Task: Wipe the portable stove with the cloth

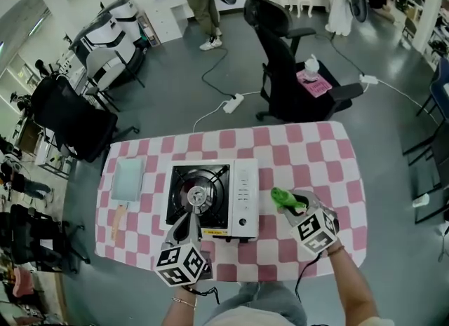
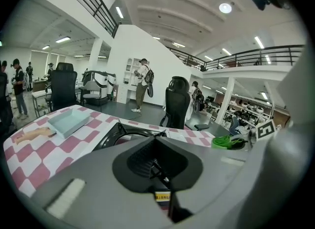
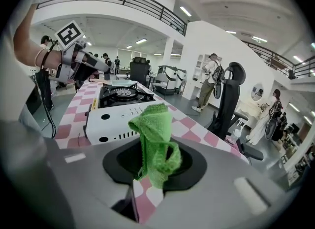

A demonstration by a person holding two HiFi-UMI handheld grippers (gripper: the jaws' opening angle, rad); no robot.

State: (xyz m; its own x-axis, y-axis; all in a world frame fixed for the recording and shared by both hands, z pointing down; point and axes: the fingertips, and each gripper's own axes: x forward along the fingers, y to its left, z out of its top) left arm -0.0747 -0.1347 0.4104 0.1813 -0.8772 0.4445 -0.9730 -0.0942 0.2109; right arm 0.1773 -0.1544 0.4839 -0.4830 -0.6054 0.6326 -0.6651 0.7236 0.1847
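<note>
At the middle of the pink-and-white checked surface (image 1: 309,156) sat the white portable stove with its black burner top (image 1: 210,198). Its long axis ran left to right before you, and its control-panel end pointed toward your right hand-held gripper (image 1: 289,204). That gripper was clamped on the crumpled green cloth (image 3: 155,139), which stood up out of the jaws just beside the panel end. Your left hand-held gripper (image 1: 189,223) had its jaws together and empty, over the stove's near edge.

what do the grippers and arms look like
The left gripper and right gripper are grey, with a black hollow between the fingers. Each carries a cube of black-and-white square markers and trails a black cable. Forearms bare of sleeves; bracelet on the left wrist.
</note>
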